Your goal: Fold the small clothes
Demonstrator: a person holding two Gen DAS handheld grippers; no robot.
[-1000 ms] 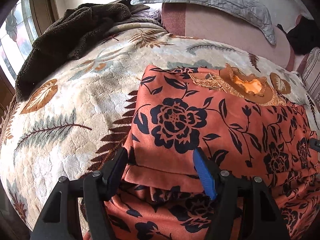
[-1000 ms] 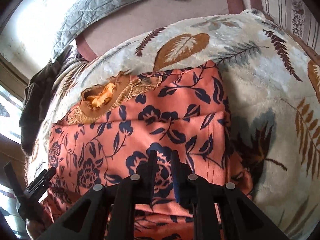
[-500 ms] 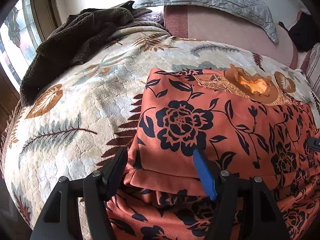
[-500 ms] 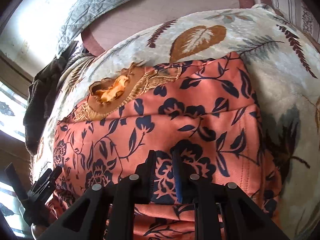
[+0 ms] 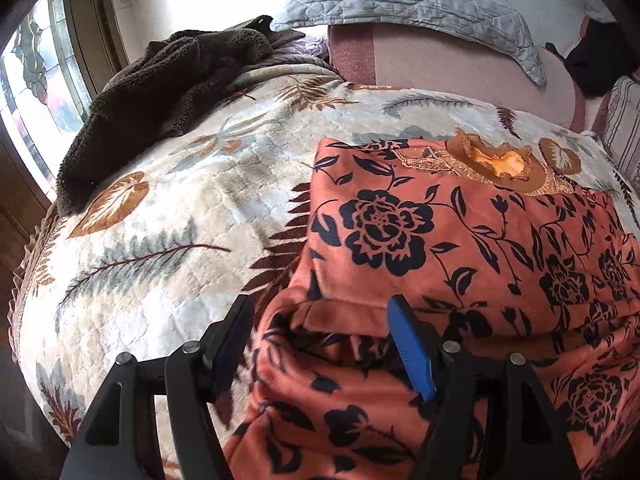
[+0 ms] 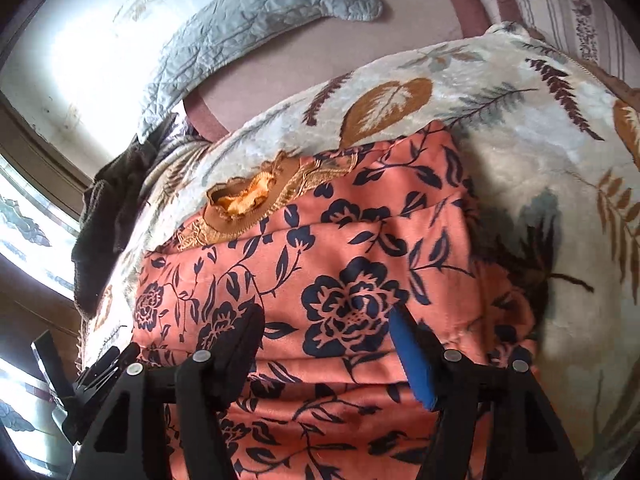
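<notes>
An orange garment with dark blue flowers (image 5: 460,240) lies folded on the leaf-print blanket (image 5: 168,216), its gold-trimmed neck opening (image 5: 500,162) at the far end. It also shows in the right wrist view (image 6: 340,280). My left gripper (image 5: 320,320) is open, its jaws spread over the garment's near left folded edge. My right gripper (image 6: 326,328) is open over the near middle of the garment, holding nothing. The left gripper (image 6: 100,364) shows at the lower left of the right wrist view.
A dark brown fleece (image 5: 160,92) lies bunched at the blanket's far left by a window (image 5: 36,80). A grey quilted pillow (image 5: 412,4) rests on a pink headboard cushion (image 5: 460,68). A striped cushion (image 5: 624,128) is at the far right.
My right gripper was shut on the garment's fabric and has opened wide, letting it go. Both grippers have drawn back and up slightly. The left gripper stayed open.
</notes>
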